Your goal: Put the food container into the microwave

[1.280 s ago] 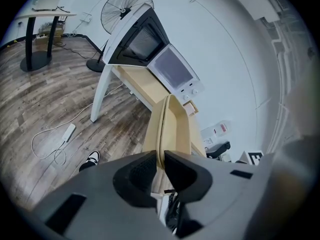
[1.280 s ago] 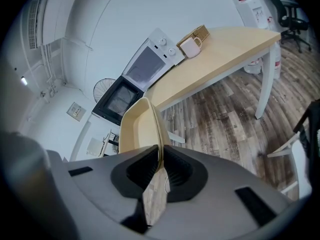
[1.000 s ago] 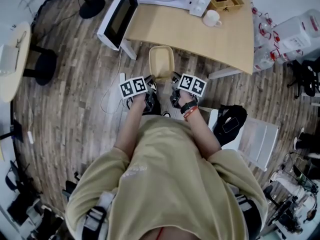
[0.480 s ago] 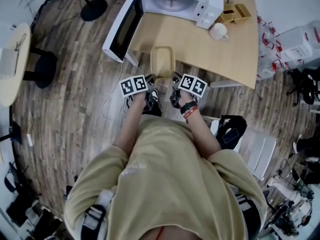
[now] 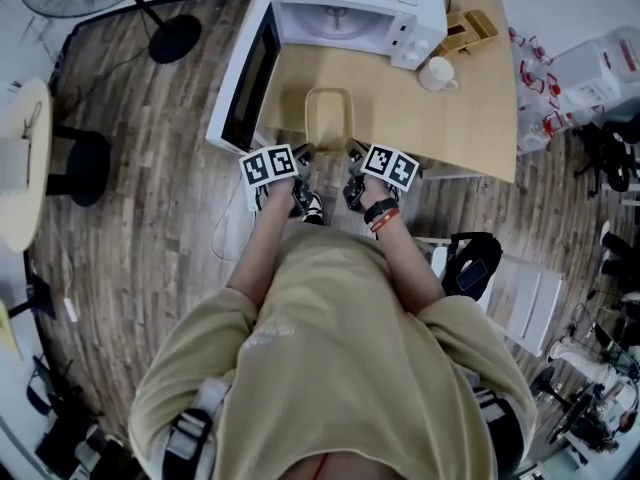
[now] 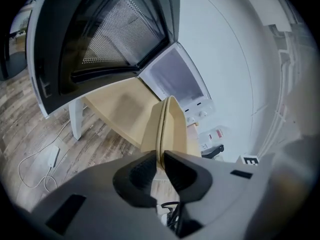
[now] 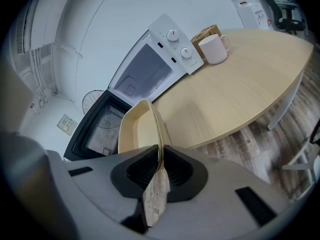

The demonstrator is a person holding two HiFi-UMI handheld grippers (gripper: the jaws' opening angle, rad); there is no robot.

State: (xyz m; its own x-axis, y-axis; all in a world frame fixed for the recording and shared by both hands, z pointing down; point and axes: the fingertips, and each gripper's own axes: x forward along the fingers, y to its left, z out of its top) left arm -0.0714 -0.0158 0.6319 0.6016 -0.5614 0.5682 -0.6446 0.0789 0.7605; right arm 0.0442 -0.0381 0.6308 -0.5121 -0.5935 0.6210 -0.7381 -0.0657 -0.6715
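The beige food container (image 5: 327, 118) hangs over the near edge of the wooden table (image 5: 470, 108), held from both sides. My left gripper (image 5: 302, 155) is shut on its left rim (image 6: 161, 129). My right gripper (image 5: 353, 154) is shut on its right rim (image 7: 156, 131). The white microwave (image 5: 345, 13) stands on the table beyond the container, with its door (image 5: 245, 78) swung wide open to the left and its cavity (image 7: 142, 69) facing me. The container is outside the microwave, a short way in front of the opening.
A white mug (image 5: 438, 73) and a small wooden box (image 5: 466, 30) sit on the table right of the microwave. A fan stand (image 5: 170, 36) and a round side table (image 5: 20, 168) are at the left. A white cable (image 6: 47, 159) lies on the wooden floor.
I have stepped toward the table; the container, held in both grippers, has moved from over the floor to over the table's near edge, closer to the open microwave.
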